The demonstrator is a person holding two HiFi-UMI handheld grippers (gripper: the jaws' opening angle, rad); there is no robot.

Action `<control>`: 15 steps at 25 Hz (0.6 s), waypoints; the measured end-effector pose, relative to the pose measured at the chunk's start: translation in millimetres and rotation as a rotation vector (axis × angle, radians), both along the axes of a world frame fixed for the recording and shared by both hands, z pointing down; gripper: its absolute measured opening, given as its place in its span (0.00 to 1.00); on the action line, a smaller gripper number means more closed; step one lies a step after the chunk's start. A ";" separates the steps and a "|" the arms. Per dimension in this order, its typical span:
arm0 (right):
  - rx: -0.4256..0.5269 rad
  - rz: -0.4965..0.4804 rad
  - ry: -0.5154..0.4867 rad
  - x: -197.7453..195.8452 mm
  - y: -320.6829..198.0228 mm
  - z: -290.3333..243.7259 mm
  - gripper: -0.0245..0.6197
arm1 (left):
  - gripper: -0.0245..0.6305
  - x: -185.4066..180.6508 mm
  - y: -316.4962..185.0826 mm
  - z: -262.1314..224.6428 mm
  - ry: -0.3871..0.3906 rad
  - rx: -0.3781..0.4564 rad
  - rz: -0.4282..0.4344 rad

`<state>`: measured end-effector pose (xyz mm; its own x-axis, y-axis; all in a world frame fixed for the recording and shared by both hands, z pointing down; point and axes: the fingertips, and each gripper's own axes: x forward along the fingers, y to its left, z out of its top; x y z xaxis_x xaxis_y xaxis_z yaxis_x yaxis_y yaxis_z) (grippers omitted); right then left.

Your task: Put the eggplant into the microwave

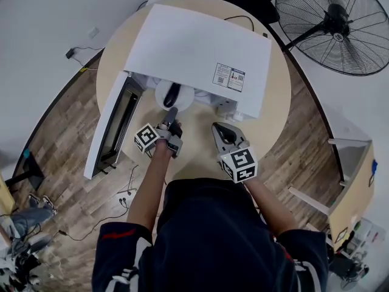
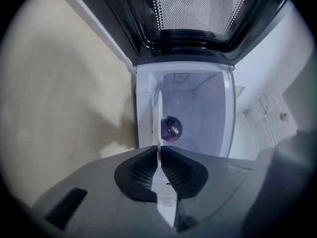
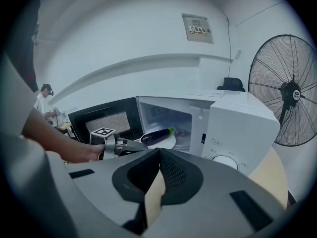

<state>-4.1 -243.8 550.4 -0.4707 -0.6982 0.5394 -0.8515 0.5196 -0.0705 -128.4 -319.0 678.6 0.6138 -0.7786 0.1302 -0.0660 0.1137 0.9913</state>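
Note:
The dark purple eggplant lies on a white plate at the mouth of the open white microwave. My left gripper is shut on the plate's near rim. In the left gripper view the plate shows edge-on between the pads, with the eggplant beyond and the oven cavity behind. The right gripper view shows the eggplant on the plate just inside the opening. My right gripper is shut and holds nothing, over the table in front of the control panel.
The microwave door hangs open to the left, past the edge of the round wooden table. A large floor fan stands at the back right. Cables lie on the floor at the left. A person stands far off in the right gripper view.

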 end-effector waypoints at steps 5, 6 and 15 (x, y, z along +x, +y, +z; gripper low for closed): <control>-0.008 -0.003 0.002 -0.3 0.4 3.6 0.05 | 0.09 4.2 -15.0 1.5 -0.012 0.001 0.006; -0.009 -0.004 0.004 -0.2 0.2 4.4 0.05 | 0.09 5.6 -18.1 1.8 -0.014 0.001 0.009; -0.008 -0.035 0.006 -11.5 0.0 5.1 0.05 | 0.09 13.8 -35.2 1.6 -0.042 0.013 0.033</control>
<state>-15.6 -243.8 555.5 -0.4914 -0.6775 0.5473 -0.8334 0.5482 -0.0696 -114.6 -354.2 680.2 0.6331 -0.7602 0.1458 -0.1106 0.0976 0.9891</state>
